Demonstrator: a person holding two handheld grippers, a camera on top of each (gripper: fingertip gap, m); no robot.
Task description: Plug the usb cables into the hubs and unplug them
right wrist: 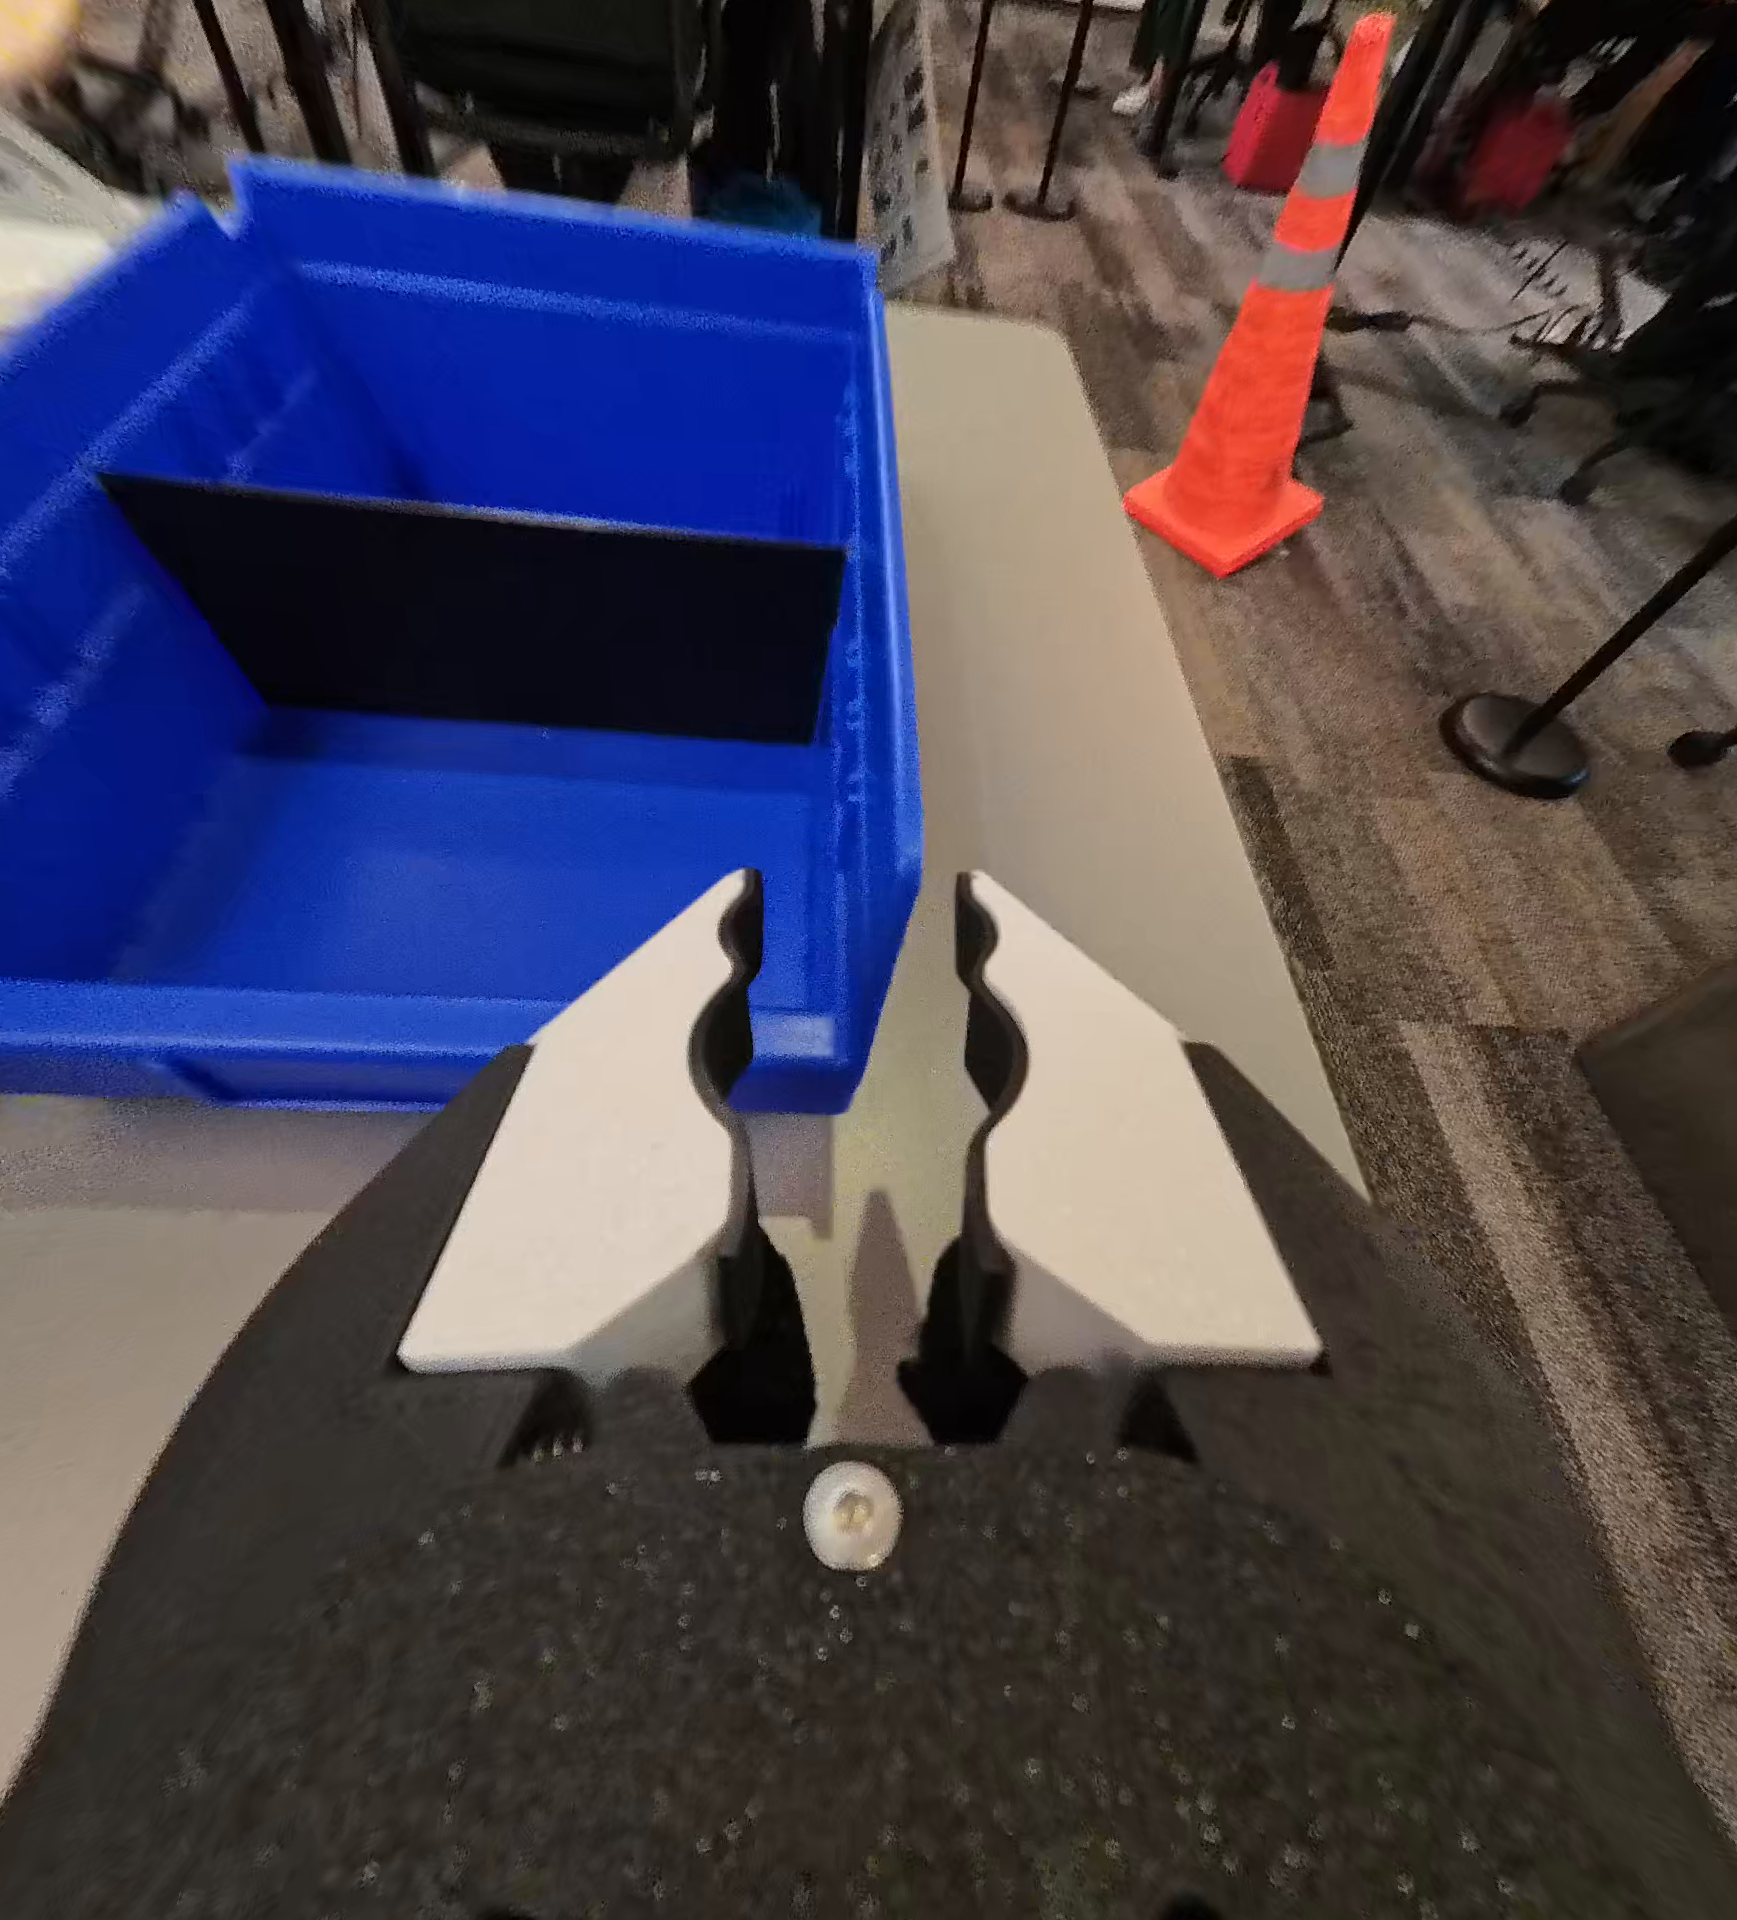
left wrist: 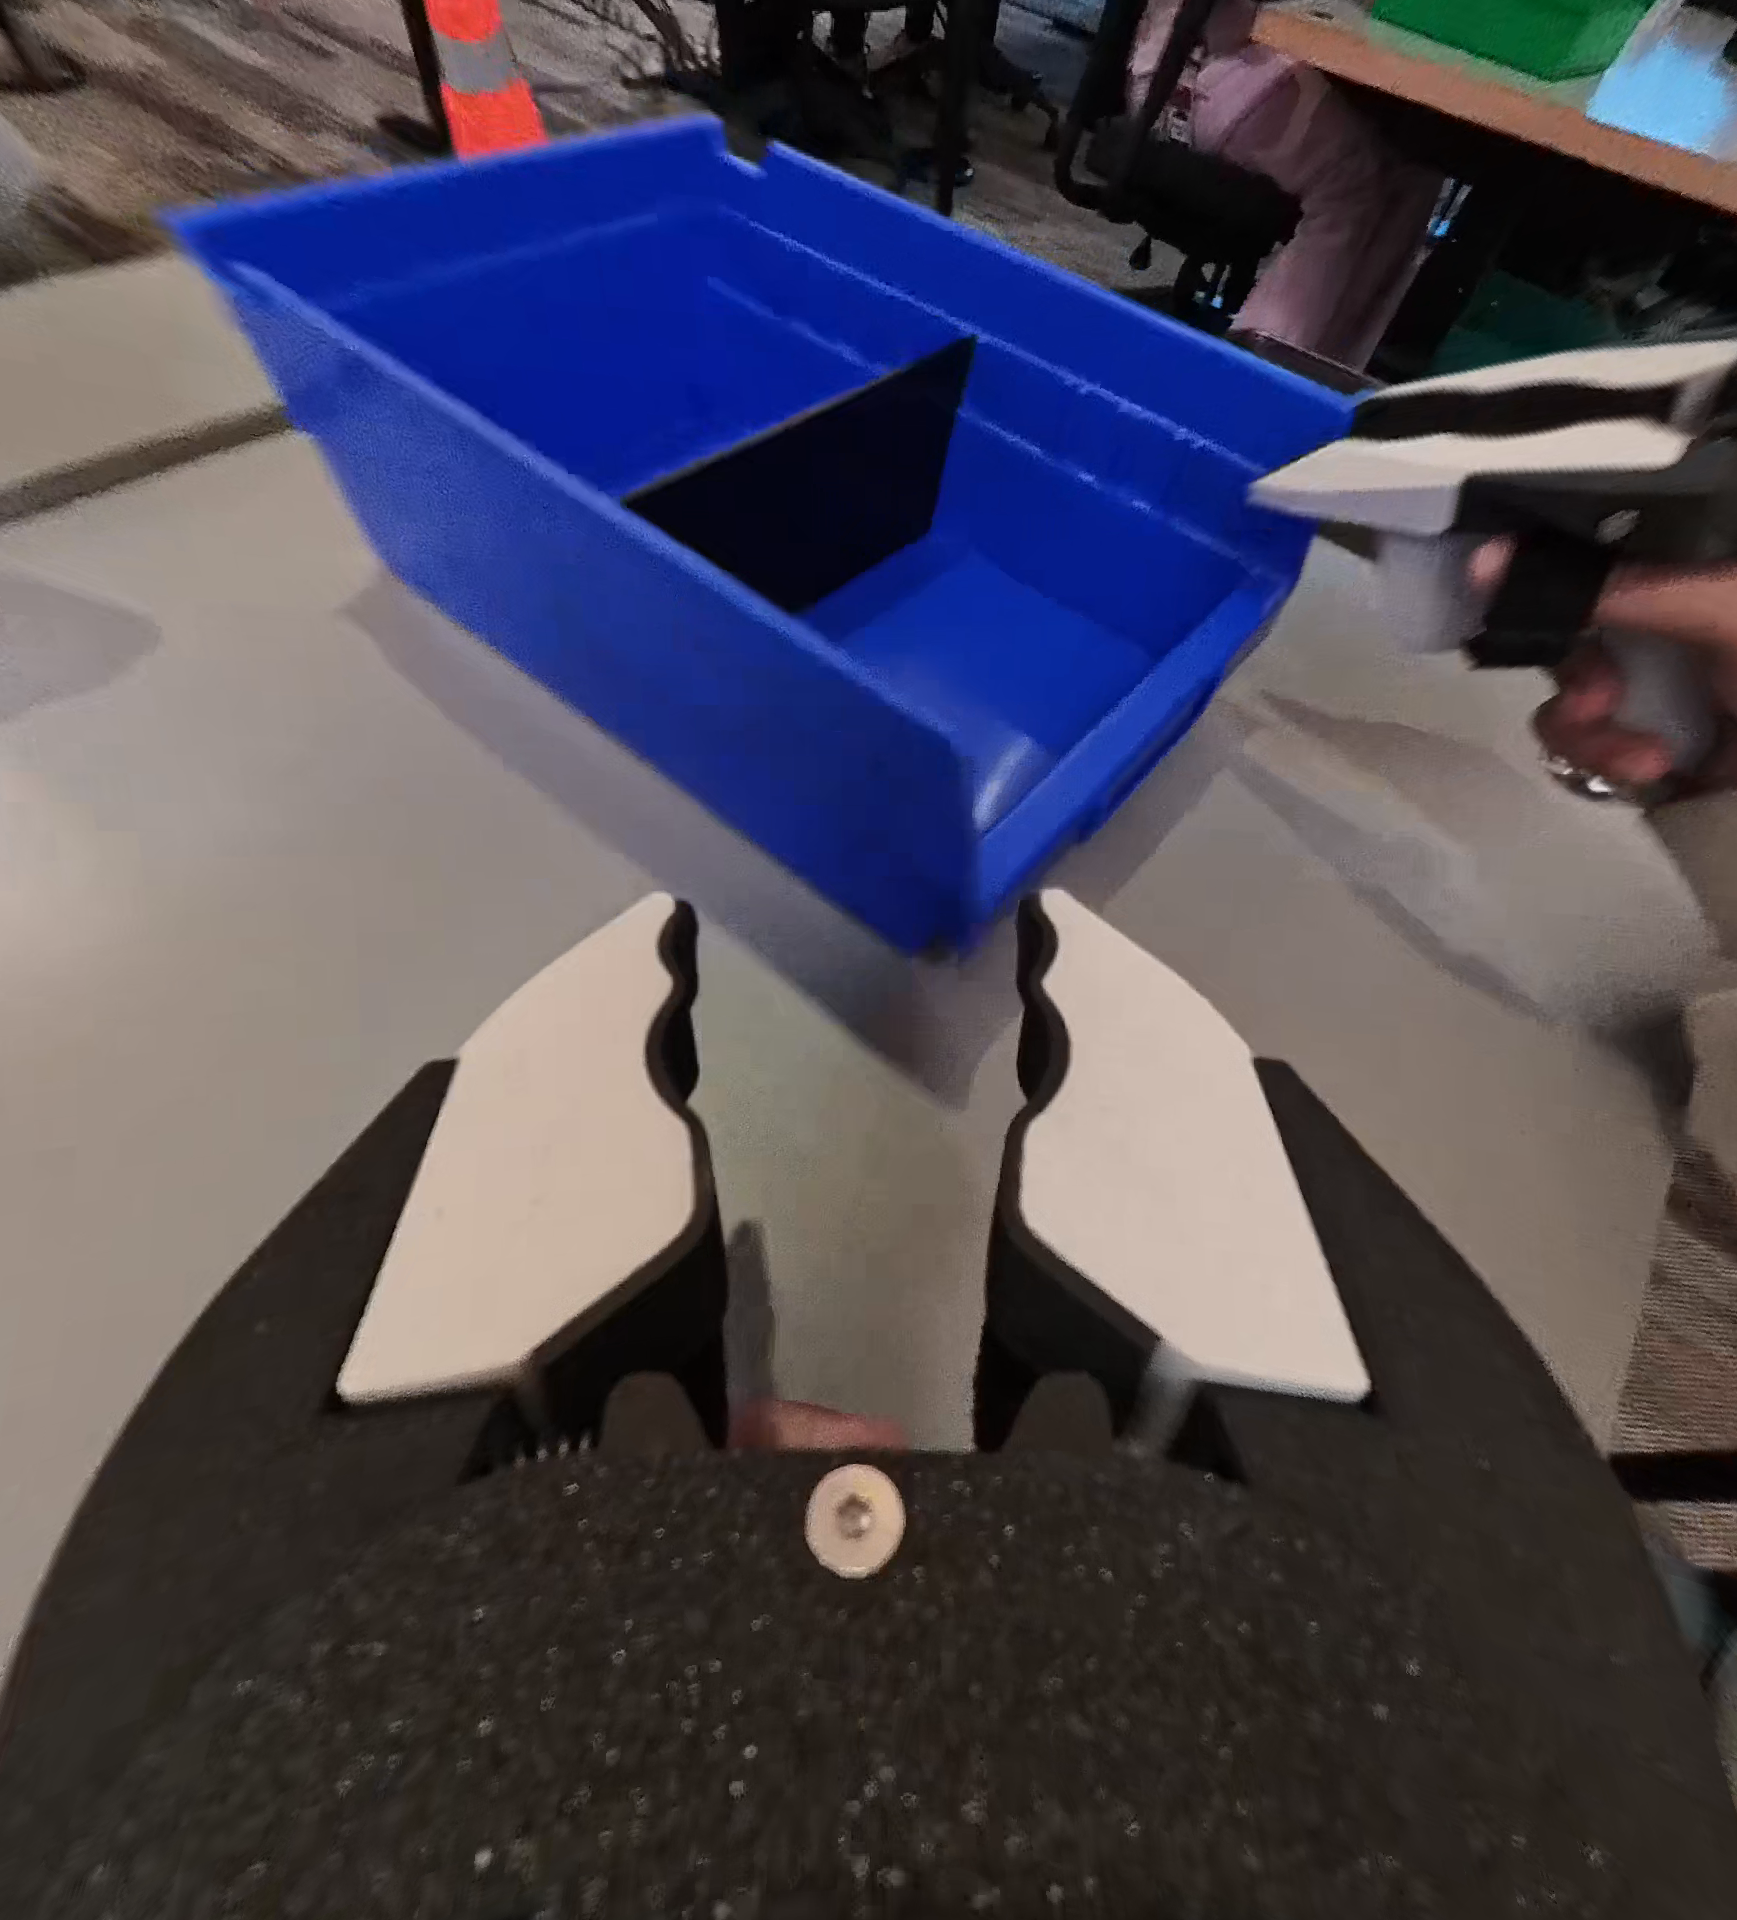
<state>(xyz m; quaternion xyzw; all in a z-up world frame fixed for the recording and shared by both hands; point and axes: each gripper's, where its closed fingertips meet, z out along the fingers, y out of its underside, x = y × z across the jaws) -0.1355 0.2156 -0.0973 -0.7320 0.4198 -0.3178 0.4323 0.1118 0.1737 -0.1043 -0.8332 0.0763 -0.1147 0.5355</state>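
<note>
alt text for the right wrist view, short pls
The right gripper is open and empty, hovering at the near right corner of a blue bin with a black divider on a grey table. The near compartment looks empty. An orange traffic cone stands on the carpet beyond.
</note>
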